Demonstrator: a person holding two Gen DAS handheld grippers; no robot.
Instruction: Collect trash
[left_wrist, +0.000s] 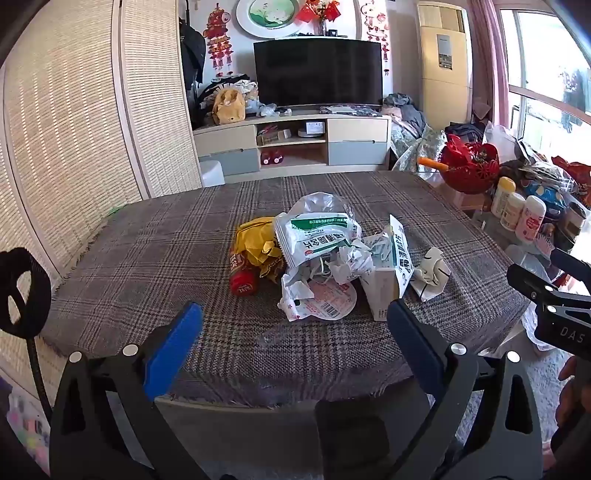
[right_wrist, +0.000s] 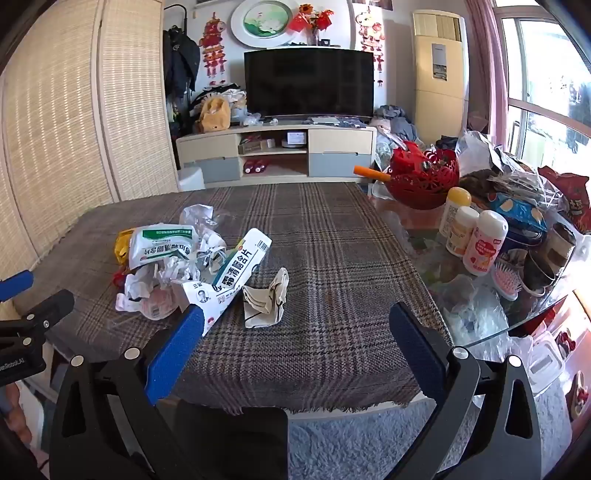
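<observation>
Here, in the left wrist view, the left gripper (left_wrist: 295, 336) hangs over the near edge of the desk (left_wrist: 147, 266) with its jaws spread wide and nothing between them. The trash sits in a loose heap at the centre of the frame: a yellow wrapper (left_wrist: 258, 240) over a red bottle (left_wrist: 243, 282), a white-and-green medicine packet (left_wrist: 314, 236) on top, crumpled paper (left_wrist: 347, 262), a round peeled lid with a barcode (left_wrist: 325, 302), and an opened medicine box (left_wrist: 388, 269). A folded paper scrap (left_wrist: 432, 271) lies just beside the box, to its right. The right gripper's black body pokes in at the right edge.

In the right wrist view, the right gripper (right_wrist: 295, 347) also has its jaws apart and empty, low in the frame. The heap now lies at centre left, with the medicine box (right_wrist: 236, 273) leaning out toward the folded scrap (right_wrist: 266, 299). Upper right stand three small bottles (right_wrist: 469, 232), a red basket (right_wrist: 421, 181) and snack bags.

No bin shows in either view, so where the trash should go cannot be told. The heap is light and interleaved: closing on one piece could drag others off the plaid cloth, and thin film may slip from the pads. A reach toward the right risks toppling the bottles, which probably are not trash.
</observation>
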